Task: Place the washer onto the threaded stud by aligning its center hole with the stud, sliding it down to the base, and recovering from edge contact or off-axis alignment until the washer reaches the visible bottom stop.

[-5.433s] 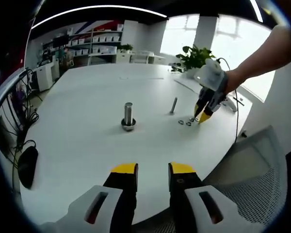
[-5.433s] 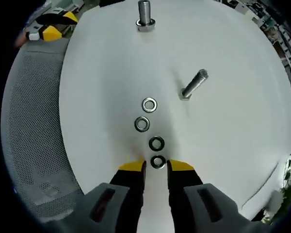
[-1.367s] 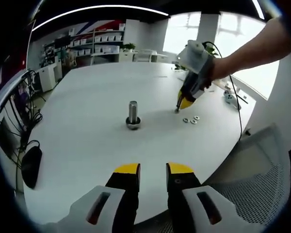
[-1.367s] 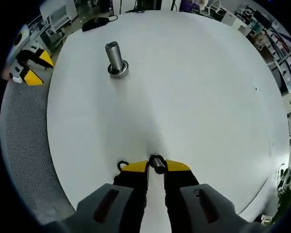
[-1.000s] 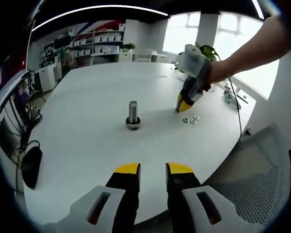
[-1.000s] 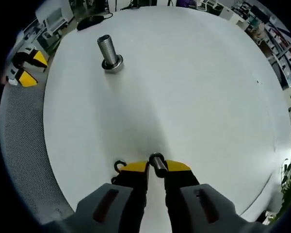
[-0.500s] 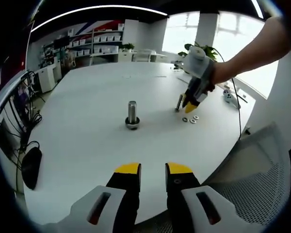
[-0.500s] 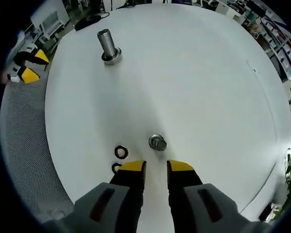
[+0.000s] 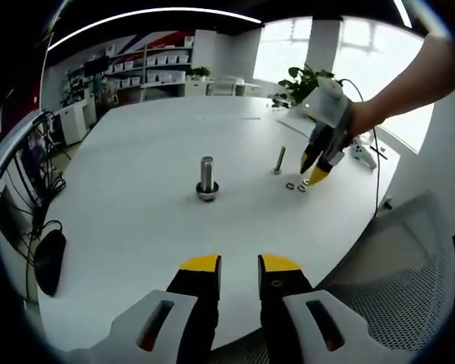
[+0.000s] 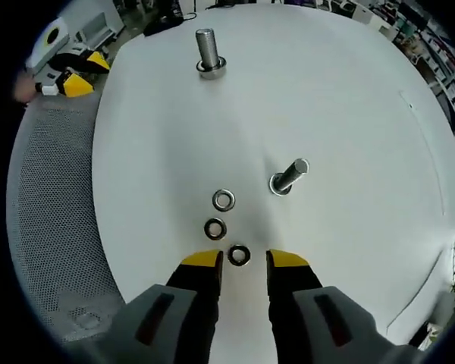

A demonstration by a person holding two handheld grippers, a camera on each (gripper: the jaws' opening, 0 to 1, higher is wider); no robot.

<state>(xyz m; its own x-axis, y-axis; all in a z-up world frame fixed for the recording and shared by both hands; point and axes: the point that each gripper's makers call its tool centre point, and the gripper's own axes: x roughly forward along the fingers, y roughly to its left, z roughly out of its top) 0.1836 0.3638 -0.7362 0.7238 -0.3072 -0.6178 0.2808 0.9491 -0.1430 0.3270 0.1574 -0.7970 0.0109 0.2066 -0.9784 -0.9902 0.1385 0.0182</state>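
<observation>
A small threaded stud (image 10: pixel 290 176) stands upright on the white table (image 10: pixel 349 114), with a washer ringing its base. Three loose washers lie in front of it: one (image 10: pixel 223 199), a second (image 10: pixel 214 228) and a third (image 10: pixel 238 255). The third lies between the tips of my open right gripper (image 10: pixel 243 262). In the left gripper view the right gripper (image 9: pixel 312 176) hangs over the washers (image 9: pixel 296 186), just right of the small stud (image 9: pixel 279 160). A thicker stud (image 9: pixel 205 178) (image 10: pixel 209 51) stands mid-table. My left gripper (image 9: pixel 239 265) is open at the near edge, holding nothing.
A grey mesh chair (image 9: pixel 398 280) (image 10: pixel 45 227) sits against the table's edge. A black mouse (image 9: pixel 44 259) and cables lie at the left of the table. A potted plant (image 9: pixel 307 80) stands at the far side. The left gripper (image 10: pixel 76 76) is at the table's edge.
My right gripper was shut around the top of the small stud; it has opened and drawn back to the loose washers. A washer now rests at that stud's base. The left gripper stayed still.
</observation>
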